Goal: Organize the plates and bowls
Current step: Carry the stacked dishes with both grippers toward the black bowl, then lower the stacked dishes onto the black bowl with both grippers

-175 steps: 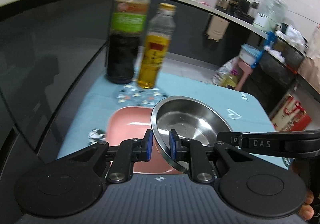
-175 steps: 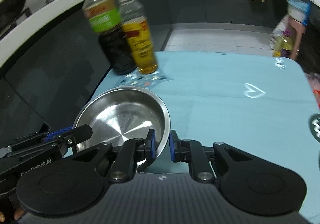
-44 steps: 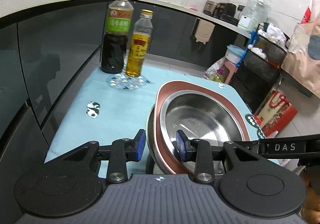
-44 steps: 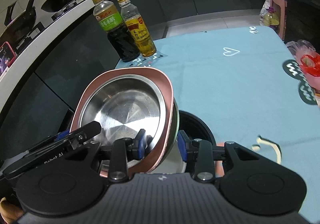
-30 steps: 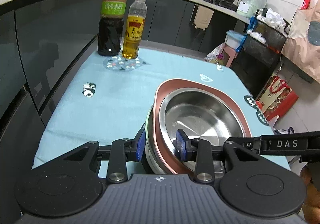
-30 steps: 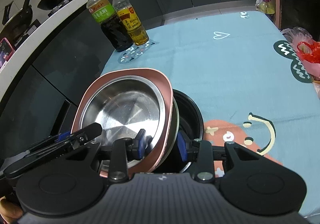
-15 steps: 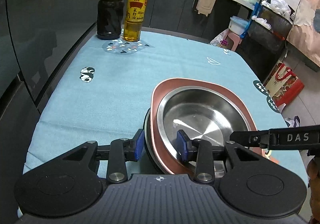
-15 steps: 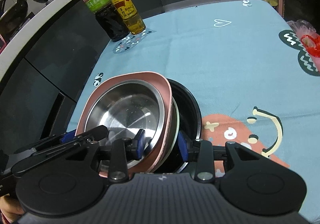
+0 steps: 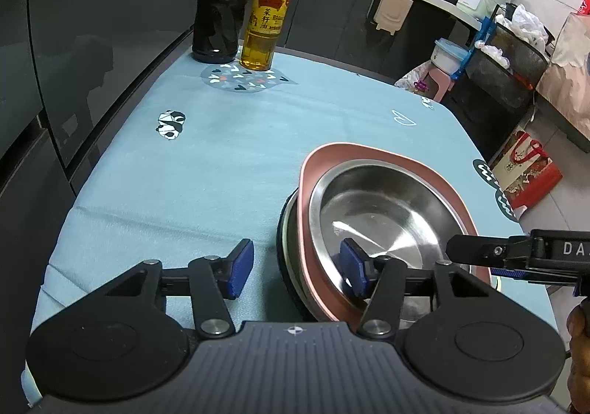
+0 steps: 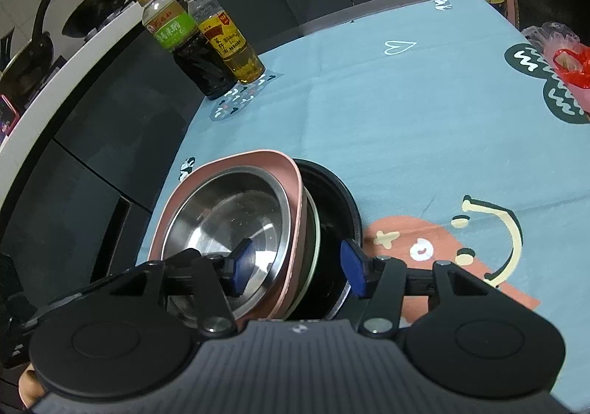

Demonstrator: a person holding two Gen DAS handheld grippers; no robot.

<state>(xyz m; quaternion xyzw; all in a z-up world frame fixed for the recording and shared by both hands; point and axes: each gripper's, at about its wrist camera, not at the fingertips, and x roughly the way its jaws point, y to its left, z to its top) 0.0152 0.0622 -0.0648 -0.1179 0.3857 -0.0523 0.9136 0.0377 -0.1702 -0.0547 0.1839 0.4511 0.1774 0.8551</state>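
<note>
Straddling the stack with both grippers, left [image 9: 297, 268] and right [image 10: 295, 262], spread and gripping nothing, I judge the steel bowl [image 9: 383, 214], nested in the pink plate [image 10: 295, 185] over a black bowl [image 10: 341, 207] on the table [image 9: 206, 155], stiff, slick and best pinched at its rim.

Bare tablecloth [image 9: 221, 163] ahead, two bottles [image 9: 243, 4] at far edge

- A steel bowl [image 9: 379, 214] sits in a square plate [image 9: 383, 155], which rests on a stack in a black bowl [image 10: 332, 192] on the counter [image 9: 221, 155].
- Each tool straddles the stack's rim from opposite sides, one finger inside, one outside.
- A vinegar bottle [image 9: 221, 8] stands left of an oil bottle [image 9: 267, 15] at the counter's far corner, well apart from the stack.
</note>
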